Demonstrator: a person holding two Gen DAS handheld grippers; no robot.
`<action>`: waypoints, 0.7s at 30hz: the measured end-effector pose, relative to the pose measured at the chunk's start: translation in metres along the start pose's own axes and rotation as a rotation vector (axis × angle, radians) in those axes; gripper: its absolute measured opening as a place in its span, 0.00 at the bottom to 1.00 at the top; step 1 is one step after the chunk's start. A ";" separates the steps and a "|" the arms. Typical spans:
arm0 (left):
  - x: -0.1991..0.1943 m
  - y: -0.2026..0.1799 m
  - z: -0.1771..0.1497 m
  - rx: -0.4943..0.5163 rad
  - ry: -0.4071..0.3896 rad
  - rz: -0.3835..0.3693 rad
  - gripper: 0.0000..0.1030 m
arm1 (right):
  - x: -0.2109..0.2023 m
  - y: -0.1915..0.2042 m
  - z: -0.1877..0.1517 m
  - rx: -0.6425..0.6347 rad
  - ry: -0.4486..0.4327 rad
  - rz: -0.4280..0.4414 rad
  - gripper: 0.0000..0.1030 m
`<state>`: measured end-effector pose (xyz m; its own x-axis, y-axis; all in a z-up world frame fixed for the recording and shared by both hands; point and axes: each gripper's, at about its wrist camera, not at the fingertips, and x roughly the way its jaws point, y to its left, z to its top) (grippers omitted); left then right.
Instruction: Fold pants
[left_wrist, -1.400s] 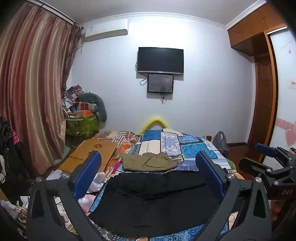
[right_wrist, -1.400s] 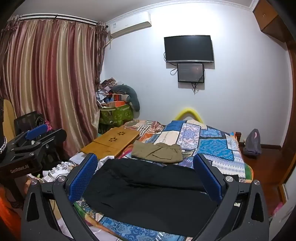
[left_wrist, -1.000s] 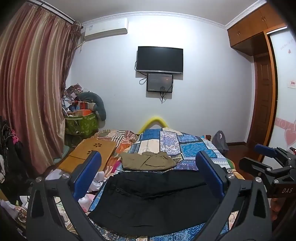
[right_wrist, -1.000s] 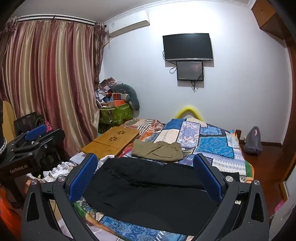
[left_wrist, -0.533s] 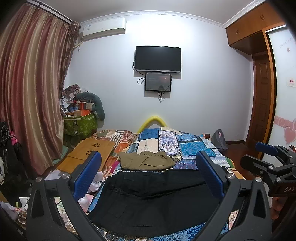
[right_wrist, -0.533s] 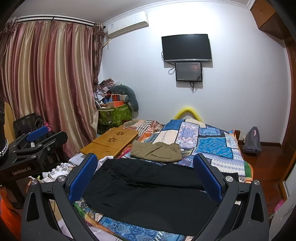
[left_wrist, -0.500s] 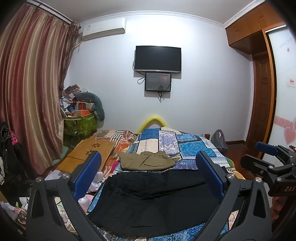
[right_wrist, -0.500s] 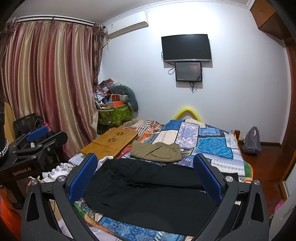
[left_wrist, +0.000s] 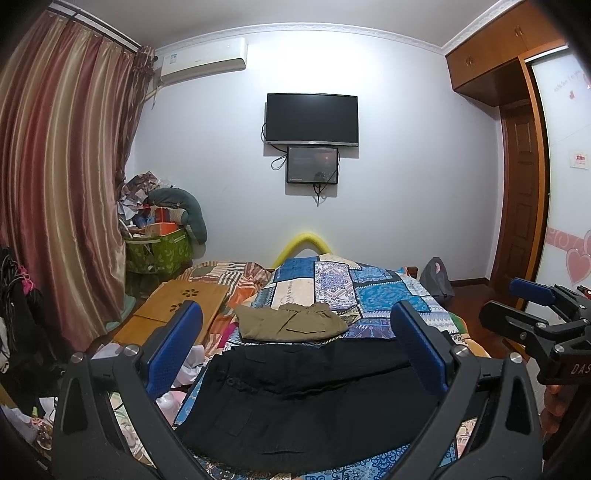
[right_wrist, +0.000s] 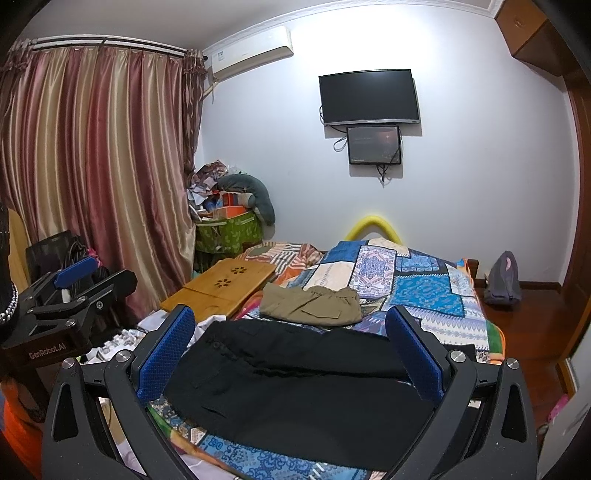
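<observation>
On the near end of the bed (left_wrist: 424, 314), black pants (left_wrist: 310, 398) lie spread flat across the patchwork quilt, waistband to the left, legs running right. Left of them, the left gripper (left_wrist: 295, 354) hovers above the cloth with fingers (left_wrist: 173, 347) released and wide apart, touching nothing. Just beyond, toward the far side, a folded olive garment (left_wrist: 291, 326) sits, apparently already done. To the right, the right gripper (right_wrist: 291, 362) is likewise spread and empty. Folding seems not yet begun. The next move likely calls for lowering both grippers to pinch one long edge, at waistband and hem.
</observation>
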<state>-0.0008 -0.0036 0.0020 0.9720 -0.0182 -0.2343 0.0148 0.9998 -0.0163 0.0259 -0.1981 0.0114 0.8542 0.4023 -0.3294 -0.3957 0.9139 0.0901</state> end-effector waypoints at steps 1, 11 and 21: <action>0.000 -0.001 0.000 0.001 -0.001 0.002 1.00 | 0.000 0.000 0.000 -0.001 0.000 0.000 1.00; -0.003 -0.004 0.002 0.007 -0.006 0.004 1.00 | -0.002 0.001 -0.001 0.001 -0.002 0.003 1.00; -0.004 -0.003 0.005 -0.003 -0.004 0.000 1.00 | -0.002 0.004 0.000 -0.001 -0.005 0.007 1.00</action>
<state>-0.0036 -0.0062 0.0078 0.9730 -0.0177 -0.2300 0.0136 0.9997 -0.0193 0.0231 -0.1954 0.0124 0.8530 0.4088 -0.3245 -0.4018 0.9111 0.0918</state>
